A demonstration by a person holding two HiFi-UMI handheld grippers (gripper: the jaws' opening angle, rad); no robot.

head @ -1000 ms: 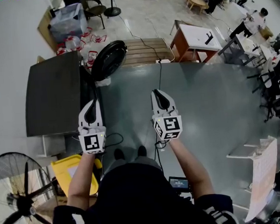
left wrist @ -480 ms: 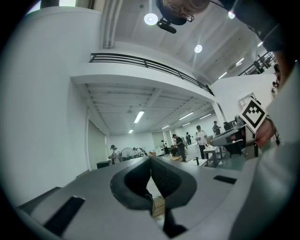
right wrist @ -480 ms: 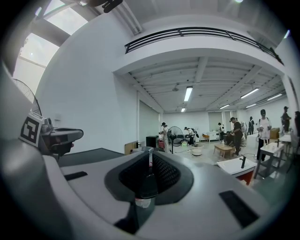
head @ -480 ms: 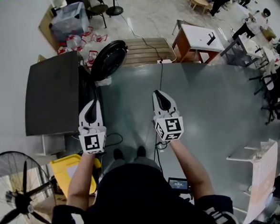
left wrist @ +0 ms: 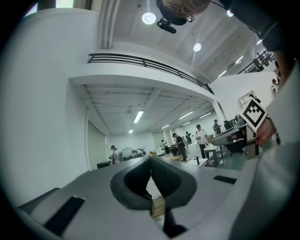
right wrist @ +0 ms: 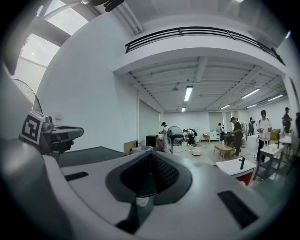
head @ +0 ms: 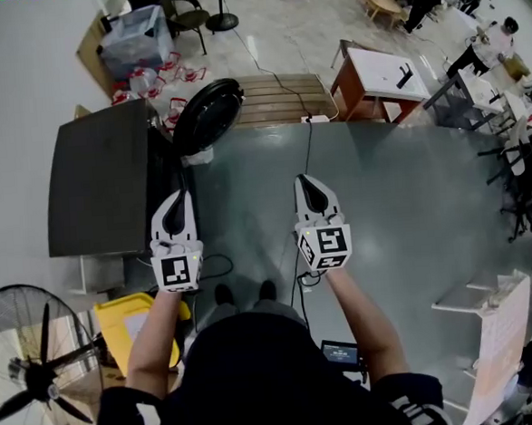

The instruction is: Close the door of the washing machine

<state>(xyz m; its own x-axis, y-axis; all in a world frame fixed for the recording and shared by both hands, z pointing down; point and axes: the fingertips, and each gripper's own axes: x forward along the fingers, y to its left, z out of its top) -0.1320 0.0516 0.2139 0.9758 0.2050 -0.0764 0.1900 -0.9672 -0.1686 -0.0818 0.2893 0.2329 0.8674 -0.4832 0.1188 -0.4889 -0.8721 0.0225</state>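
**Inspector:** Largest items first. Where does the unit stand?

**Assistant:** The grey floor mat (head: 402,207) spreads out from the front of the washing machine (head: 100,178). From the head view the machine shows only as a dark flat top. The person stands off its near front corner.

**Inspector:** And the door?

**Assistant:** The door (head: 206,114) is open, swung out from the machine's front at the far corner. It reads as a black oval. Its long axis runs obliquely: one end sits close to the machine's front, the other points out and away toward the wooden platform (head: 276,97) past that corner. I cannot tell whether its inner or outer face shows.

**Inspector:** What is cut off?

**Assistant:** The fan (head: 32,378) off the machine's near end is clipped by the frame edge. The yellow bin (head: 119,322) beside it is partly covered by the person's left arm.

**Inspector:** The grippers?

**Assistant:** The left gripper (head: 178,200) is held level just off the machine's front. It points along that front toward the door and stays apart from it. Its own view shows the jaws together with nothing between them. The right gripper (head: 309,186) lies farther out from the machine, over the mat and parallel to the left. Its jaws have just been closing and now meet — also empty.

**Inspector:** Anything hidden?

**Assistant:** The machine's front face and drum opening lie under the edge of the top, out of sight. The hinge is lost in shadow. Neither gripper view shows the door clearly.
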